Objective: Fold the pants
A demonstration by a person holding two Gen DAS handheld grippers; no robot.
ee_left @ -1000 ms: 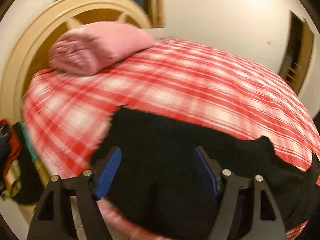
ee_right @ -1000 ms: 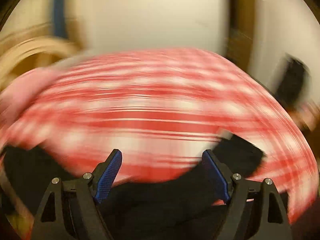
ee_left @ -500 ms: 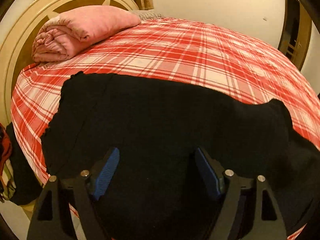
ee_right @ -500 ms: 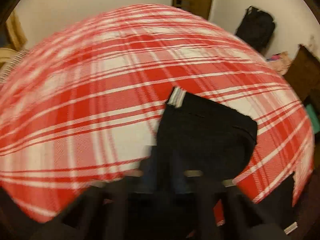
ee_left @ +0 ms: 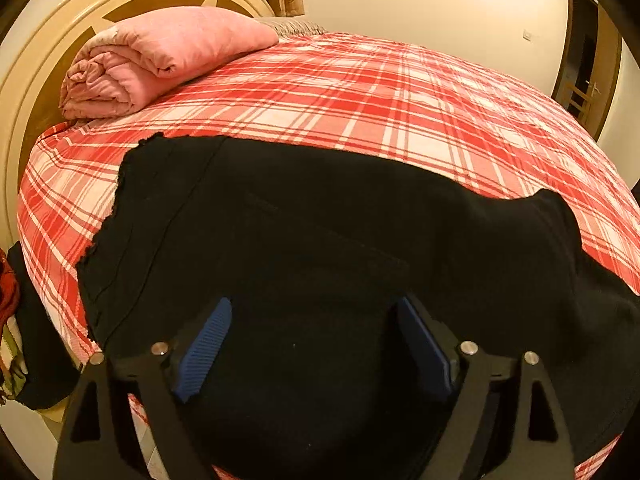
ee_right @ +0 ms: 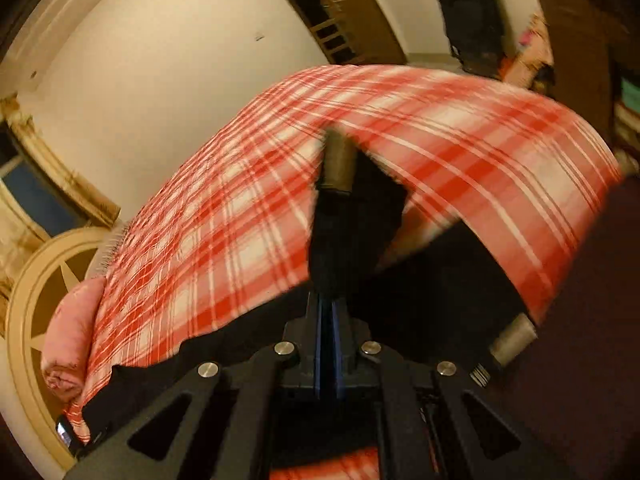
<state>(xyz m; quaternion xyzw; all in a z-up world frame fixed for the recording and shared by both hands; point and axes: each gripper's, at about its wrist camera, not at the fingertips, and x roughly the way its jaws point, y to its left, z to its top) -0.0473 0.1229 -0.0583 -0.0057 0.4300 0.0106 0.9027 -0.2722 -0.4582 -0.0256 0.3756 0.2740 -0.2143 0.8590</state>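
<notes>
Black pants (ee_left: 320, 232) lie spread across the near side of a bed with a red plaid sheet (ee_left: 400, 100). My left gripper (ee_left: 312, 344) is open, its blue pads hovering over the pants' near part, holding nothing. My right gripper (ee_right: 328, 320) is shut on a fold of the black pants (ee_right: 352, 216), lifting it above the sheet; the view is tilted and blurred. A lighter inner band of the pants (ee_right: 338, 160) shows at the raised end.
A rolled pink blanket (ee_left: 160, 56) lies by the cream headboard (ee_left: 36, 80) at the far left. Clothes hang at the bed's left side (ee_left: 16, 320). A dark bag (ee_right: 468, 12) and a wooden door (ee_right: 340, 12) stand by the far wall.
My right gripper has closed on the pants and lifted a fold, with the view now tilted. My left gripper has settled lower over the pants and stays open.
</notes>
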